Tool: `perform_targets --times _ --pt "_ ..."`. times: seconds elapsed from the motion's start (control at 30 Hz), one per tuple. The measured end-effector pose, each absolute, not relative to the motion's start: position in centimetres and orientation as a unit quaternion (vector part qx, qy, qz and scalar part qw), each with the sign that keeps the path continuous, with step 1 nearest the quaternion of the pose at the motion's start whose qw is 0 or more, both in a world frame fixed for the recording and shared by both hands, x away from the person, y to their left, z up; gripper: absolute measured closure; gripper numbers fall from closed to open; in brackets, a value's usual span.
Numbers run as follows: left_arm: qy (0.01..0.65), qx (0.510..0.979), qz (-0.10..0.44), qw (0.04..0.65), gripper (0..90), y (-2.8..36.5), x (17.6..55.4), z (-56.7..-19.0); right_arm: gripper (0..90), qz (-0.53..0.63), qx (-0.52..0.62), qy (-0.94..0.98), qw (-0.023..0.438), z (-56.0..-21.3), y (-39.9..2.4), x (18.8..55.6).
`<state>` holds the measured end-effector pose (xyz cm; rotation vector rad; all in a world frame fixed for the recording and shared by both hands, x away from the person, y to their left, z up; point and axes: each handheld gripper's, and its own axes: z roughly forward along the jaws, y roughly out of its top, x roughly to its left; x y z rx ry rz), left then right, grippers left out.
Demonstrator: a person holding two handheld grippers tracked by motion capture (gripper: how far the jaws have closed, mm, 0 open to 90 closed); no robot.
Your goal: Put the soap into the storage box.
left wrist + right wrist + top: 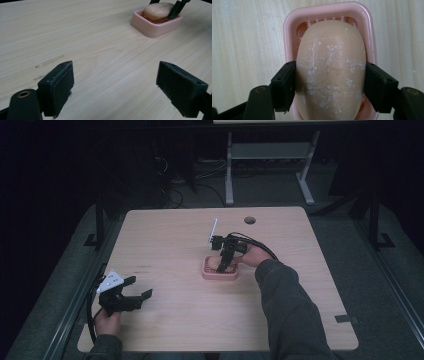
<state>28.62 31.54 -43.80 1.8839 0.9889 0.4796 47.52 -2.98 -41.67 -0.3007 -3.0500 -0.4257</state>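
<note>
Light wooden table (175, 250), pink soap dish (220, 274) on it

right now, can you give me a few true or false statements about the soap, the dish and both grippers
1. The right gripper has its jaws against both sides of the beige oval soap bar. True.
2. The soap bar lies on the bare wooden table. False: it sits in the pink plastic soap dish.
3. The left gripper is open and holds nothing. True.
4. The left gripper is touching the soap dish. False: it is apart from it, near the table's left front corner.
5. The soap bar's surface is scuffed with white marks. True.
</note>
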Motion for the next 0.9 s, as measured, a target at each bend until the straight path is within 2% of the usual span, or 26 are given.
perform_targets --times 0.9 --pt "0.402 0.766 0.195 0.461 14.3 31.56 28.65 -43.79 31.4 -0.137 -0.097 -0.986 0.026 -41.91 -2.73 47.62"
